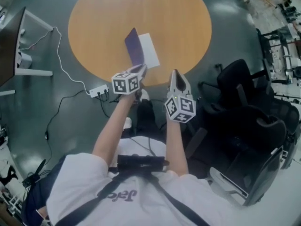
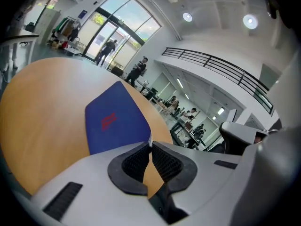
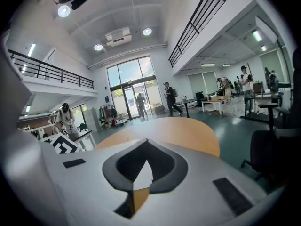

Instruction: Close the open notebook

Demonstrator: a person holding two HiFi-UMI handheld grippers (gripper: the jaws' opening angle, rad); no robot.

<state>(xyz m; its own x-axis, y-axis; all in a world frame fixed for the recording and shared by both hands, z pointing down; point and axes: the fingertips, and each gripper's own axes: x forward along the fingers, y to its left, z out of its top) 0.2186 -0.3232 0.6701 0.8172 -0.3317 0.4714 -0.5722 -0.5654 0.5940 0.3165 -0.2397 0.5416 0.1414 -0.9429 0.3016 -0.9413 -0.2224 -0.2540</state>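
The notebook lies open on the round wooden table [image 1: 103, 18] near its front edge. Its blue cover [image 1: 133, 46] stands raised and tilted, and a white page [image 1: 150, 50] lies flat to its right. My left gripper [image 1: 142, 69] is shut on the lower edge of that cover. In the left gripper view the blue cover [image 2: 117, 121] with red print rises just beyond the gripper [image 2: 150, 145], and a thin white edge shows between the pads. My right gripper [image 1: 175, 73] hangs at the table's edge, right of the notebook, shut and holding nothing [image 3: 146, 142].
Black office chairs [image 1: 244, 93] stand close on the right. A white power strip [image 1: 99, 91] with a cable lies on the floor at the left. A desk with a monitor [image 1: 9, 46] is at the far left. People walk far off in the hall [image 3: 170, 97].
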